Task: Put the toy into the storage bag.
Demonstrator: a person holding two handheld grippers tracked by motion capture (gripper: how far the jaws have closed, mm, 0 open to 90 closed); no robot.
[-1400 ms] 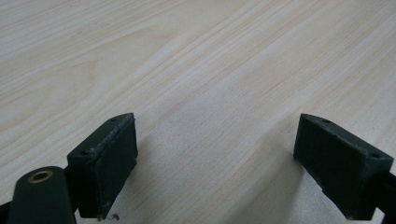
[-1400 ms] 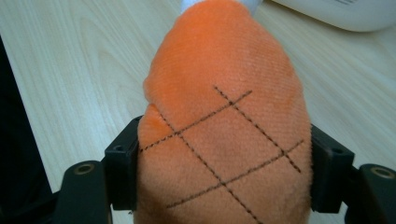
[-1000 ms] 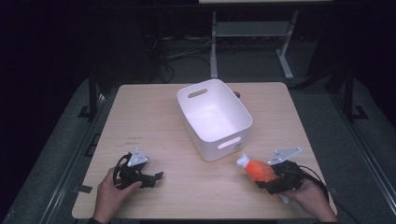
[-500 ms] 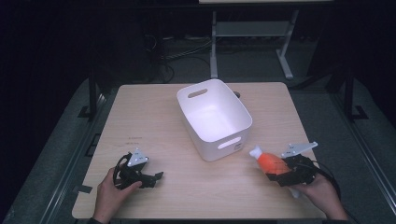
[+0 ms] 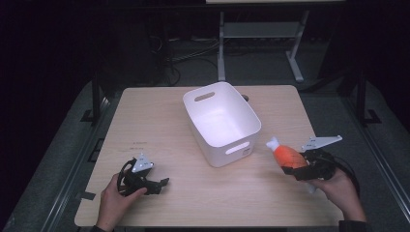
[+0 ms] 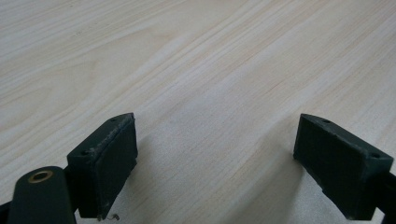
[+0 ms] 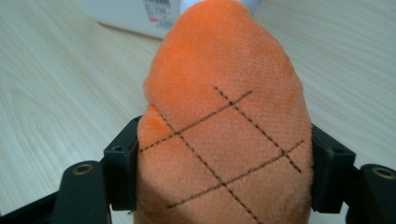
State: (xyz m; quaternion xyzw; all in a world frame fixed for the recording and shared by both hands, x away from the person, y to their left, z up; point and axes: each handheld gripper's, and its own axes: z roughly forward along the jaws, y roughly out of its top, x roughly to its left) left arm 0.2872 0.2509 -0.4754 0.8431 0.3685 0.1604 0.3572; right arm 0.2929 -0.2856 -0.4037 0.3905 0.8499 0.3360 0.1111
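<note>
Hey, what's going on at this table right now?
A person sits at a wooden table with a two-jaw gripper in each hand. The right gripper is shut on an orange plush toy with a white tip and stitched crisscross lines, held just right of a white bin that sits mid-table and looks empty. The toy's white tip points toward the bin. The left gripper rests low over bare tabletop near the front left, jaws open and holding nothing.
</note>
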